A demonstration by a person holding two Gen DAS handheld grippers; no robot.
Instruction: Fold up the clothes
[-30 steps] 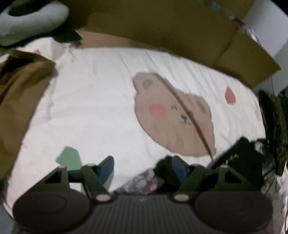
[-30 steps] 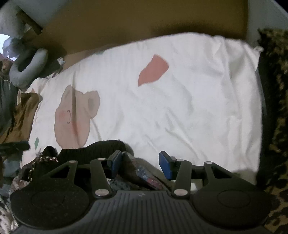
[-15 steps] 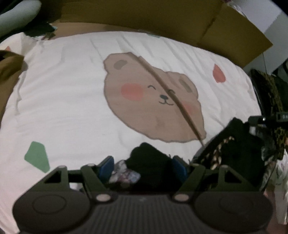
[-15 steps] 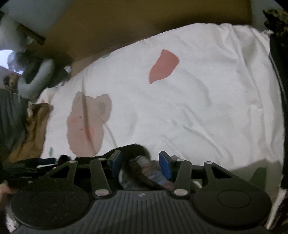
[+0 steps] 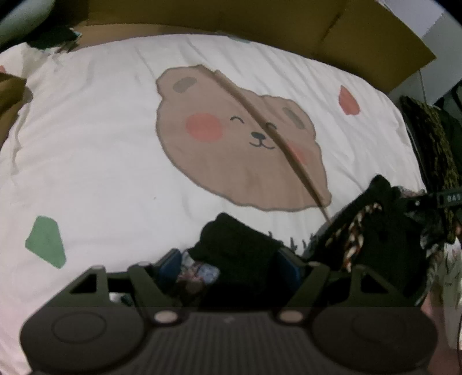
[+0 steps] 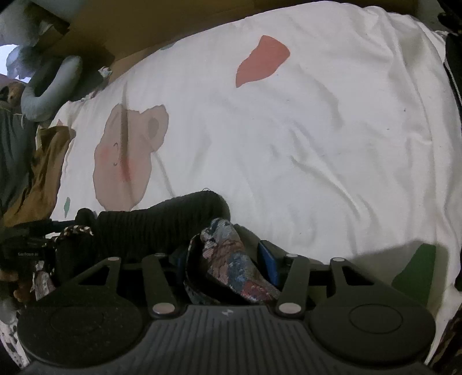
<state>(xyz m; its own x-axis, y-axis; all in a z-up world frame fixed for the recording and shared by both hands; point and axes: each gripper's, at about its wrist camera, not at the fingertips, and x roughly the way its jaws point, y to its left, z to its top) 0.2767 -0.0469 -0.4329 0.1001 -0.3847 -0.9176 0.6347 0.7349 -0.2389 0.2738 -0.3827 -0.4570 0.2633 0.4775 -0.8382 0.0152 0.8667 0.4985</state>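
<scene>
The bed (image 5: 95,150) fills both views, spread with a white cover printed with a bear face (image 5: 239,144) at 12 o'clock in the left wrist view, a pink patch (image 6: 261,65) at 12 o'clock in the right wrist view, and green patches low down. It looks soft and a little creased, so cloth laid on it should drag rather than slide. Brown cardboard (image 5: 260,17) stands along the far edge. A tan cloth (image 6: 43,173) lies at 9 o'clock in the right wrist view, and a grey cushion (image 6: 52,86) at 10 o'clock.

The dark garment (image 6: 161,222), black ribbed knit with a multicoloured woven part, hangs bunched at the bed's near edge between the two tools. It reads as limp and fairly light, likely to sag wherever it is not held, so hems or corners are the better places to take it than the bulk.

The left claw (image 5: 228,265) has its blue pads partly closed, with black and patterned cloth between them. The right claw (image 6: 222,259) stands likewise, pads pressing the woven part.
</scene>
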